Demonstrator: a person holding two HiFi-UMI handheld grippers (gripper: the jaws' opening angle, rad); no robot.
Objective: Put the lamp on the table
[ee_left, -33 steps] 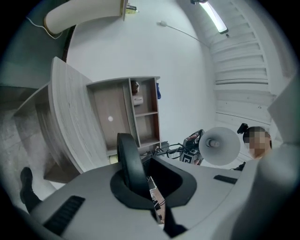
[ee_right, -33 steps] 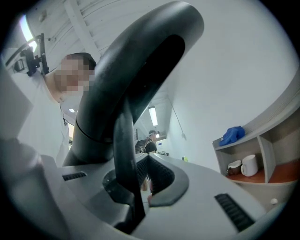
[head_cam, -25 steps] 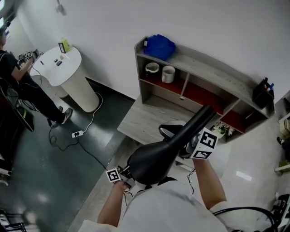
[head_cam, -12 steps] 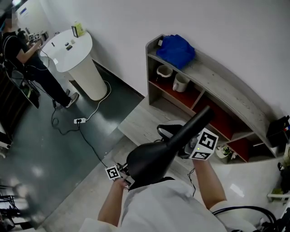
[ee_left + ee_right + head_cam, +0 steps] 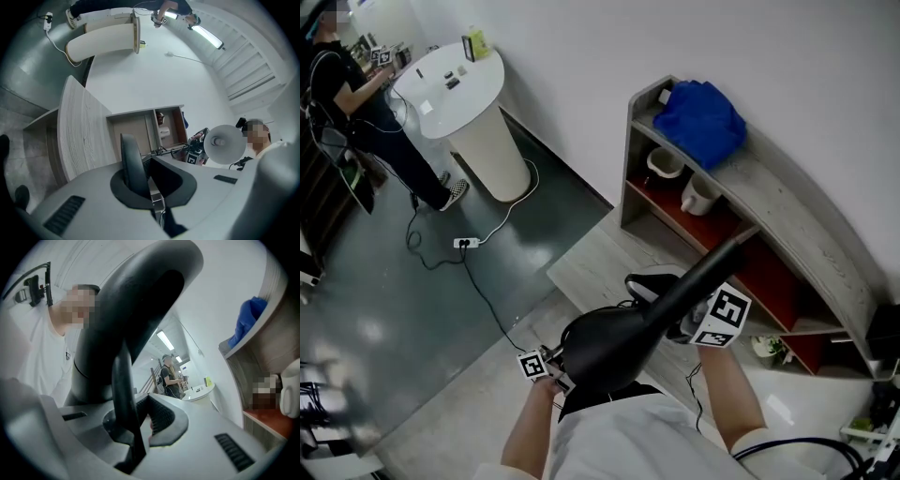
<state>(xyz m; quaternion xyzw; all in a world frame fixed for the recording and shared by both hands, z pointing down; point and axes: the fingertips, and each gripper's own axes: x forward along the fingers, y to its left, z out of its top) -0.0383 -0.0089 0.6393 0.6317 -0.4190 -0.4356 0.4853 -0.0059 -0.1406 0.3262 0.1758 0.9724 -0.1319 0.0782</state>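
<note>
I hold a black lamp (image 5: 614,342) in front of my chest with both grippers. Its wide dark end is at the lower middle of the head view, and its thick arm (image 5: 703,272) slants up to the right. My left gripper (image 5: 555,362) is shut on the lamp's thin black edge (image 5: 132,161) at the wide end. My right gripper (image 5: 701,314) is shut on a thin black part (image 5: 123,390) below the lamp's arm (image 5: 140,301). In the left gripper view, a pale round part of the lamp (image 5: 226,143) shows at the right. The pale wooden table top (image 5: 595,258) lies just beyond the lamp.
A grey shelf unit (image 5: 787,220) stands on the table against the wall, with a blue bag (image 5: 701,117) on top and two mugs (image 5: 682,183) inside. At the upper left stands a white round pedestal table (image 5: 473,103) with a person (image 5: 352,89) beside it. A power strip and cable (image 5: 464,244) lie on the dark floor.
Both grippers have carried the lamp down and toward the table. The shelf unit now lies further right and larger in the head view. The grips are unchanged.
</note>
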